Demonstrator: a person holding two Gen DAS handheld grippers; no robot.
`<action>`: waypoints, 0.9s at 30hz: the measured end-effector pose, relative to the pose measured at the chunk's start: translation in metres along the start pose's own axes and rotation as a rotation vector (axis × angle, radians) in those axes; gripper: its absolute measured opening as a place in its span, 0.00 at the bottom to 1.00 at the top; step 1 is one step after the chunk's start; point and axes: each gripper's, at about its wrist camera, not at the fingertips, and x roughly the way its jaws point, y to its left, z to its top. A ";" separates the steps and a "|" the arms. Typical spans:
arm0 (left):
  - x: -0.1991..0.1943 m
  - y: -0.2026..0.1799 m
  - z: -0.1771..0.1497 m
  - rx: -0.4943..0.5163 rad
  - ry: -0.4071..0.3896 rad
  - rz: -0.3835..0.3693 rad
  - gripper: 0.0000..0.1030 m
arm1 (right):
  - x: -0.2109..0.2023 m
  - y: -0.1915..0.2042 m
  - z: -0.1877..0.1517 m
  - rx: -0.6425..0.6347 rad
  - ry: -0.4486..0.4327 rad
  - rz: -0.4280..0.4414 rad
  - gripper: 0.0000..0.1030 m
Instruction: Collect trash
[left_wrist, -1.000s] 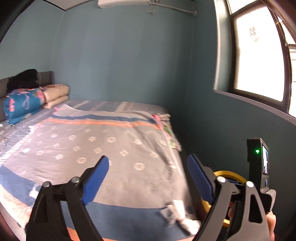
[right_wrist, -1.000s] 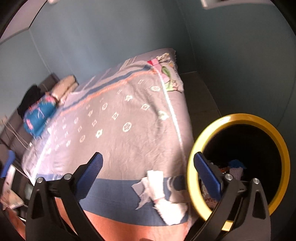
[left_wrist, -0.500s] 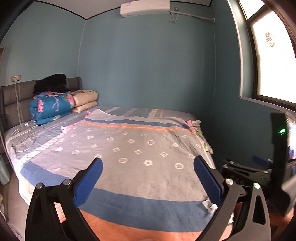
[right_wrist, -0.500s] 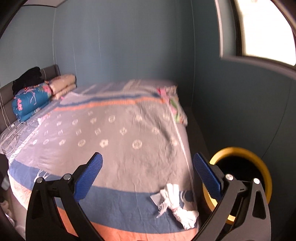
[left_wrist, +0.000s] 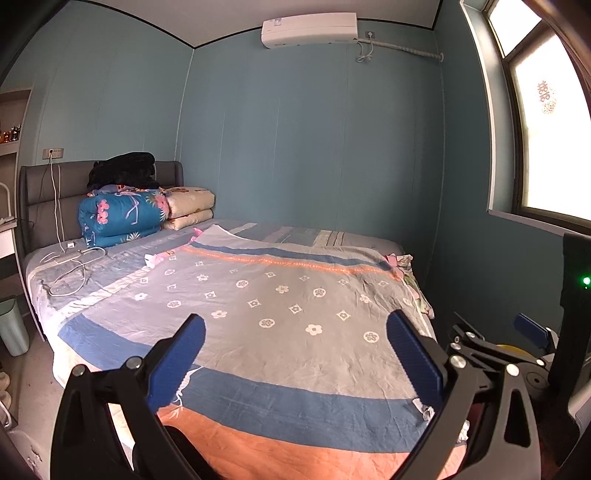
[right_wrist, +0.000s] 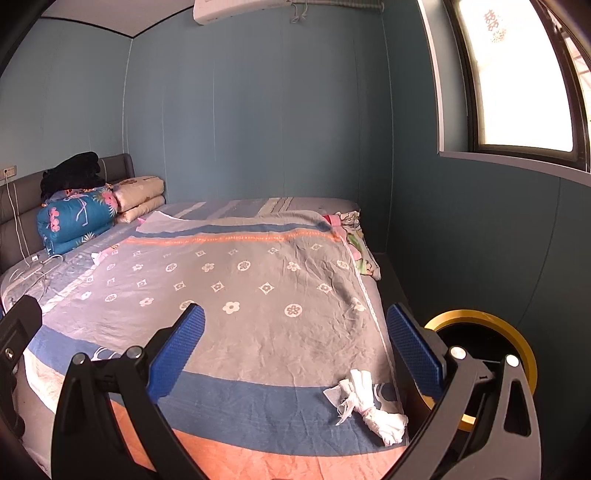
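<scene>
A crumpled white tissue lies on the blue stripe at the bed's near right corner. In the left wrist view only a scrap of the tissue shows behind my finger. A black bin with a yellow rim stands on the floor right of that corner. My right gripper is open above the foot of the bed, nothing between its blue pads, and the tissue lies below its right finger. My left gripper is wide open and holds nothing. The right gripper shows from the side.
The bed's patterned blanket fills the middle. Folded quilts, dark clothes and white cables lie near the headboard, with a small white and pink scrap. A pale green bin stands on the floor at left. The wall and window close off the right.
Both views have swung up from the bed corner and bin to look level across the whole bed. The tissue lies where it was. The left jaws stand slightly wider.
</scene>
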 end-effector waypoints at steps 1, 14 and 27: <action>0.000 -0.001 0.000 0.001 0.002 -0.003 0.92 | -0.001 0.000 0.000 0.001 0.003 0.002 0.92; 0.002 0.001 -0.004 -0.026 0.024 -0.015 0.92 | -0.003 -0.004 -0.004 0.014 0.023 -0.011 0.92; 0.004 0.004 -0.003 -0.039 0.026 -0.021 0.92 | 0.003 -0.007 -0.008 0.014 0.041 -0.025 0.92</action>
